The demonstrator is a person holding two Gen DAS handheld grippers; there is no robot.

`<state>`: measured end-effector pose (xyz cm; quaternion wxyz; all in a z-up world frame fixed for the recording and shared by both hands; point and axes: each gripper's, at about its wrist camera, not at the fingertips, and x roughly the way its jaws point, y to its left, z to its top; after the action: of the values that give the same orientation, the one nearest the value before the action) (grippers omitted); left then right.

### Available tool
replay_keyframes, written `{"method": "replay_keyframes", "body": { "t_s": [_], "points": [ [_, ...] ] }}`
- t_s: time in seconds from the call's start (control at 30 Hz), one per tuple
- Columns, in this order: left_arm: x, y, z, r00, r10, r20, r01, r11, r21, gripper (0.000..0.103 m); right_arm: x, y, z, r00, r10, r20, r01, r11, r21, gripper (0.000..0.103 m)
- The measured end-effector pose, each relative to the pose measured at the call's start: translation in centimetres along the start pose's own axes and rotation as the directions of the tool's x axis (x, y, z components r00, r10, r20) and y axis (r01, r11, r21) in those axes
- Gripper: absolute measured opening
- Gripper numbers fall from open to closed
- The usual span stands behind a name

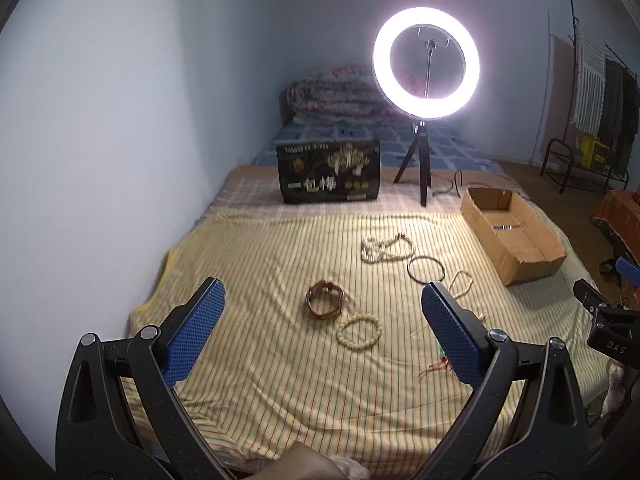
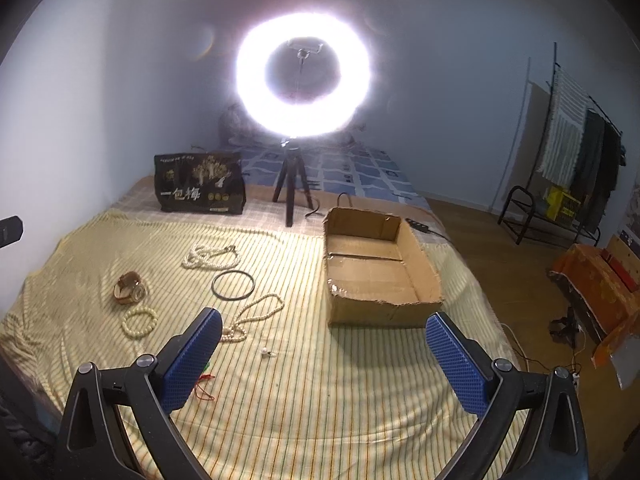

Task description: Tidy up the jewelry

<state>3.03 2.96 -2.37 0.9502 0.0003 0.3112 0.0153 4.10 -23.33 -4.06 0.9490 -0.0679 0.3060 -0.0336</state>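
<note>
Jewelry lies on a yellow striped sheet (image 1: 280, 360): a brown watch (image 1: 325, 299), a cream bead bracelet (image 1: 359, 332), a pile of pearl strands (image 1: 382, 249), a black ring bangle (image 1: 426, 269) and a pearl necklace (image 2: 256, 316). An open cardboard box (image 2: 376, 268) sits to the right with a small metal item (image 1: 503, 227) inside. My left gripper (image 1: 322, 324) is open and empty above the watch and bracelet. My right gripper (image 2: 322, 352) is open and empty in front of the box.
A lit ring light on a tripod (image 1: 426, 64) and a black printed bag (image 1: 330, 172) stand behind the sheet. A red-and-green cord (image 2: 204, 380) and a small earring (image 2: 267, 353) lie near my right gripper. A clothes rack (image 2: 568, 184) stands at the far right.
</note>
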Motion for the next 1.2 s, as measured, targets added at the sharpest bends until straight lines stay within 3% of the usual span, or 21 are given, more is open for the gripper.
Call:
{"method": "replay_keyframes", "body": {
  "t_s": [0.27,0.43,0.57,0.7,0.93,1.0,1.07,1.13,1.2],
  "points": [
    [3.5,2.3,-0.8,0.993,0.016,-0.119,-0.015,1.0,0.01,0.1,2.5,1.8,-1.3,0.991,0.112,-0.07,-0.118,0.99,-0.077,0.103],
    [5.5,3.8,-1.2,0.983,0.018,-0.181,-0.017,1.0,0.007,0.1,4.2,4.3,-2.5,0.967,0.2,-0.159,-0.225,0.962,-0.154,0.101],
    [7.7,3.8,-1.9,0.962,-0.029,-0.271,0.033,0.999,0.012,0.1,5.7,6.3,-3.6,0.933,0.267,-0.243,-0.316,0.929,-0.192,0.099],
    [9.6,2.8,-2.9,0.936,-0.031,-0.349,0.043,0.999,0.028,0.1,7.3,7.3,-4.6,0.894,0.31,-0.323,-0.383,0.903,-0.194,0.095],
    [13.5,1.4,-3.9,0.899,-0.031,-0.436,0.057,0.997,0.047,0.1,9.7,7.6,-5.5,0.857,0.331,-0.394,-0.432,0.879,-0.201,0.084],
    [15.1,1.6,-4.2,0.878,-0.055,-0.475,0.064,0.998,0.002,0.089,10.3,7.8,-5.7,0.844,0.341,-0.413,-0.449,0.871,-0.198,0.081],
    [16.8,2.1,-4.5,0.846,-0.093,-0.525,0.068,0.995,-0.067,0.068,10.6,8.0,-5.8,0.834,0.351,-0.425,-0.463,0.865,-0.194,0.077],
    [18.3,2.5,-4.9,0.824,-0.113,-0.556,0.054,0.991,-0.121,0.058,10.9,8.3,-5.9,0.825,0.359,-0.436,-0.476,0.858,-0.194,0.075],
    [19.1,2.6,-5.0,0.813,-0.124,-0.569,0.051,0.989,-0.142,0.056,11.2,8.6,-5.9,0.816,0.369,-0.445,-0.489,0.85,-0.193,0.072]
  ]
}}
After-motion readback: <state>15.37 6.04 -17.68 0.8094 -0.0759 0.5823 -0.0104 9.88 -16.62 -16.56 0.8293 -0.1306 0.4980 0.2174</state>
